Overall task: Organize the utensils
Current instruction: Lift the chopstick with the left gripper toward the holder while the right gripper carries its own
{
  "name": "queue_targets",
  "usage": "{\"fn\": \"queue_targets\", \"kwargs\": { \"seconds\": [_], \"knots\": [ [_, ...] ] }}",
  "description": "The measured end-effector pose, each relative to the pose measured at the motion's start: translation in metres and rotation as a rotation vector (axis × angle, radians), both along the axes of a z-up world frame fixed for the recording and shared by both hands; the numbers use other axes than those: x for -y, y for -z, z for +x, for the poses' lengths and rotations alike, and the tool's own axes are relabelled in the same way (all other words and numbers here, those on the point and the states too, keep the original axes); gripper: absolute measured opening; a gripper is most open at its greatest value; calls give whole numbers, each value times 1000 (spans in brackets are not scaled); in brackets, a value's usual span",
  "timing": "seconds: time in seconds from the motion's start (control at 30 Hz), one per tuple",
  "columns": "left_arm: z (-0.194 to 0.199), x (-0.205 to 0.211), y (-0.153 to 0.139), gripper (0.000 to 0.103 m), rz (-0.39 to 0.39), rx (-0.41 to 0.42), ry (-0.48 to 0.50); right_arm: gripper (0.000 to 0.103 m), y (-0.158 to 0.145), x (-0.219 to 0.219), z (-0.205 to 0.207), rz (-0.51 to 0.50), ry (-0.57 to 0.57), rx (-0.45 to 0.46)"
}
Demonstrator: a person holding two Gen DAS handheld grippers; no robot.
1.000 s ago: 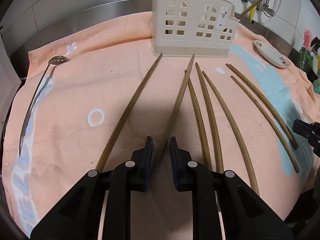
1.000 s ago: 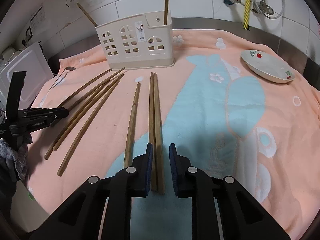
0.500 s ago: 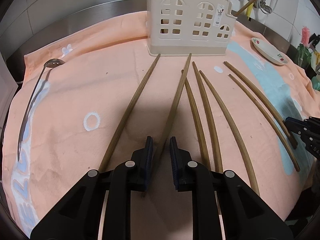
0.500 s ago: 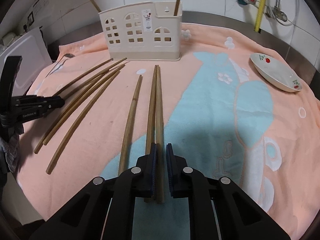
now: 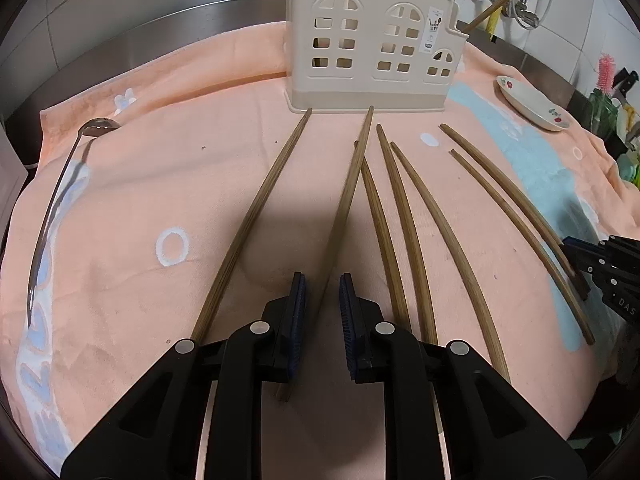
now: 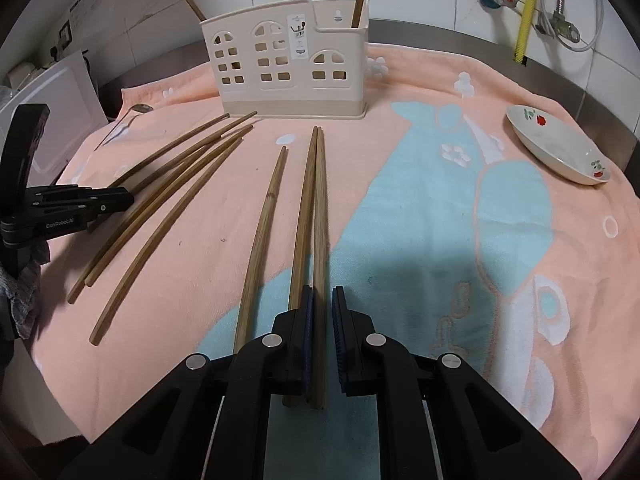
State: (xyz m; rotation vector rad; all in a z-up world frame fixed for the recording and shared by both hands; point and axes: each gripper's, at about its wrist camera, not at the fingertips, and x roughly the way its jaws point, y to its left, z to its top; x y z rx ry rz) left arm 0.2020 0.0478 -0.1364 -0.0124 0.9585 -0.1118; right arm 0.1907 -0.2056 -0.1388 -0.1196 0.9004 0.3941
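The right gripper (image 6: 320,312) had just been closing; its jaws stood narrow with a chopstick pair (image 6: 316,216) between them, though contact was unclear. The left gripper (image 5: 322,300) was narrow around one chopstick (image 5: 352,196), gaps showing. Both straddled thick ends; the caddy (image 6: 288,72) stood ahead beyond the tips. Step judged: grasping. Next: firm closure, lift, tips into caddy.

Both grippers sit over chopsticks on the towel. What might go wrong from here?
1. The right gripper has just been closing over two chopsticks lying side by side; the left one looks outside its pads, so it may lift only one.
2. The left gripper straddles one chopstick near its end; lifted there, it may swing or slip before reaching the holder.
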Motion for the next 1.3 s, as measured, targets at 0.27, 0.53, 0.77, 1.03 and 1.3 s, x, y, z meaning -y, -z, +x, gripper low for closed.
{"fn": "queue_targets", "kwargs": {
  "seconds": [0.27,0.53,0.77,1.03,1.3],
  "knots": [
    [4,-2,0,17,-16,-13,1,7,0,1,-1,4,12,10],
    [2,-2,-3,7,-17,-16,-9,7,-8,3,-5,10,13,31],
    [-8,5,-20,6,-29,25,5,6,-35,5,-14,25,13,105],
    [-25,10,-56,6,-45,109,19,7,-75,5,-20,52,11,194],
    [-34,17,-99,6,-50,207,44,6,-115,0,-16,60,-7,275]
  ]
}}
